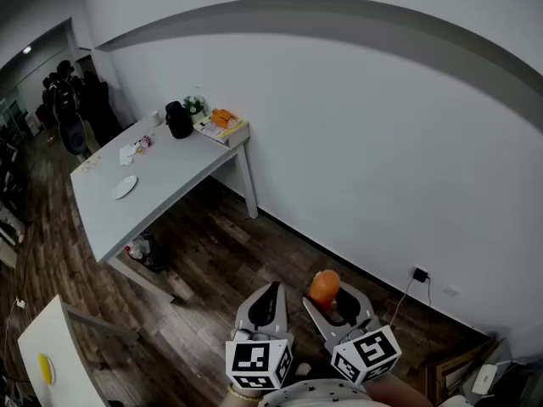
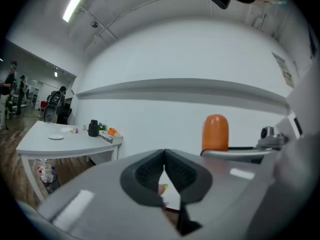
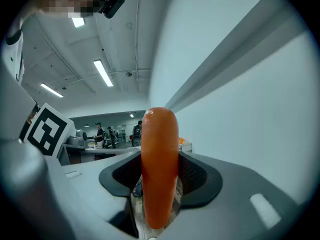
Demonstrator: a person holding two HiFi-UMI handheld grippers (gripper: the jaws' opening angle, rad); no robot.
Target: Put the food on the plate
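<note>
Pinched between the pads of the right gripper (image 1: 333, 300): a smooth orange stick of food (image 1: 324, 287) with a rounded end. In the right gripper view, standing upright across the jaws, long axis vertical in the frame. Rounded tip well above the pads, lower end reaching down past them. In the head view, only the orange tip seen, at lower centre of the frame. Jaws kept fairly wide by the thickness of the food, pressing on it from both sides.

Just beside it, toward the left of the frame, the left gripper (image 1: 270, 298), pads pressed together tip to tip with nothing between.

Both held low at bottom centre of the head view, side by side and close to the person's body. Marker cubes nearest the camera, jaws pointing away toward the white wall (image 1: 356, 142).

A wide stretch of dark wooden floor (image 1: 212, 253) between the grippers and the long white worktop (image 1: 174, 185) at upper left. On it a small round white plate (image 1: 125, 186), toward the left edge with bare surface around, well apart from the food. At the wall end, a black jug (image 1: 178, 119) and a tray of orange items (image 1: 222, 124). At lower left, the corner of a second white worktop (image 1: 64, 359).
</note>
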